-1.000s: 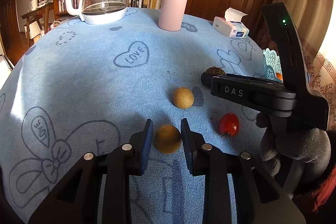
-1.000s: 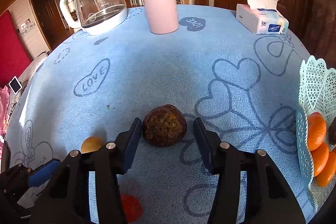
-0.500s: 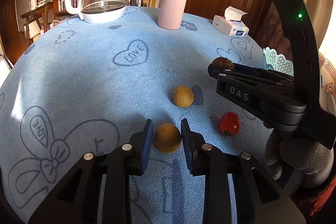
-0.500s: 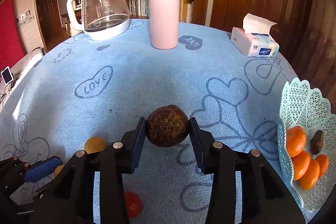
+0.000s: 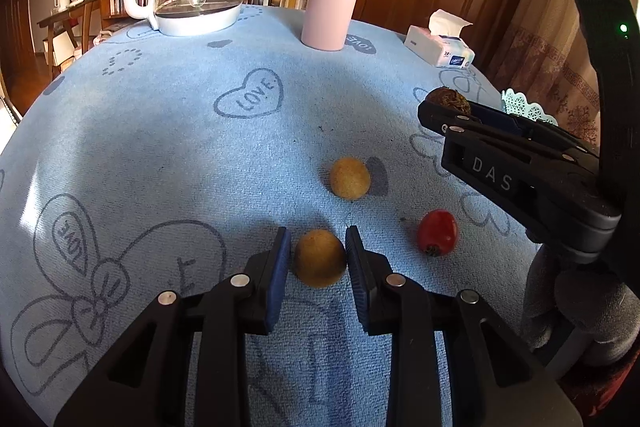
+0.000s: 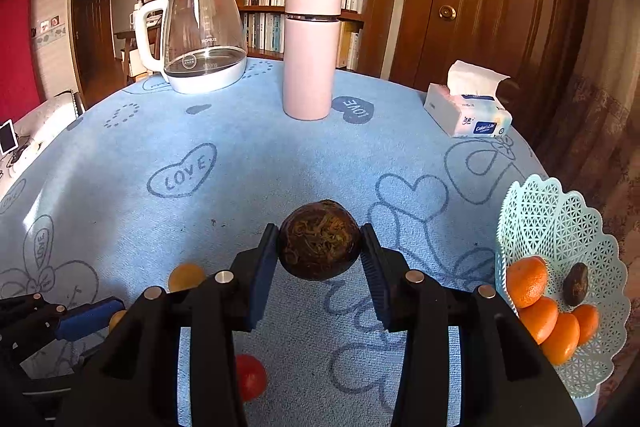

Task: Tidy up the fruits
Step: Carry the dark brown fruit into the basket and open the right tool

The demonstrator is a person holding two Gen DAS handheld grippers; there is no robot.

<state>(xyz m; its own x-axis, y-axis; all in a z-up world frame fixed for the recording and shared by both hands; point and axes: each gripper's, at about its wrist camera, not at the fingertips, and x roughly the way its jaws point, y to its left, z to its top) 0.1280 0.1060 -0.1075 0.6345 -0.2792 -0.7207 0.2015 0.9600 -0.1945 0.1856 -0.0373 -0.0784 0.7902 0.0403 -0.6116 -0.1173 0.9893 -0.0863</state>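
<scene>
My right gripper point(image 6: 320, 249) is shut on a dark brown wrinkled fruit point(image 6: 319, 239) and holds it above the blue tablecloth; the fruit also shows in the left wrist view point(image 5: 447, 100). My left gripper point(image 5: 316, 255) is low on the cloth with its pads on both sides of a tan round fruit point(image 5: 319, 258), a small gap at each side. A second tan fruit point(image 5: 349, 177) and a small red fruit point(image 5: 437, 231) lie on the cloth. A pale blue lattice basket point(image 6: 568, 227) at the right holds several oranges point(image 6: 528, 281) and one dark fruit point(image 6: 575, 283).
A glass kettle point(image 6: 200, 39) and a pink flask point(image 6: 311, 53) stand at the back of the table. A tissue pack point(image 6: 468, 111) lies at the back right. Bookshelves and a wooden door are behind the table.
My right gripper closed on the dark fruit and lifted it off the cloth, rising further in the last half second. My left gripper stayed around the tan fruit.
</scene>
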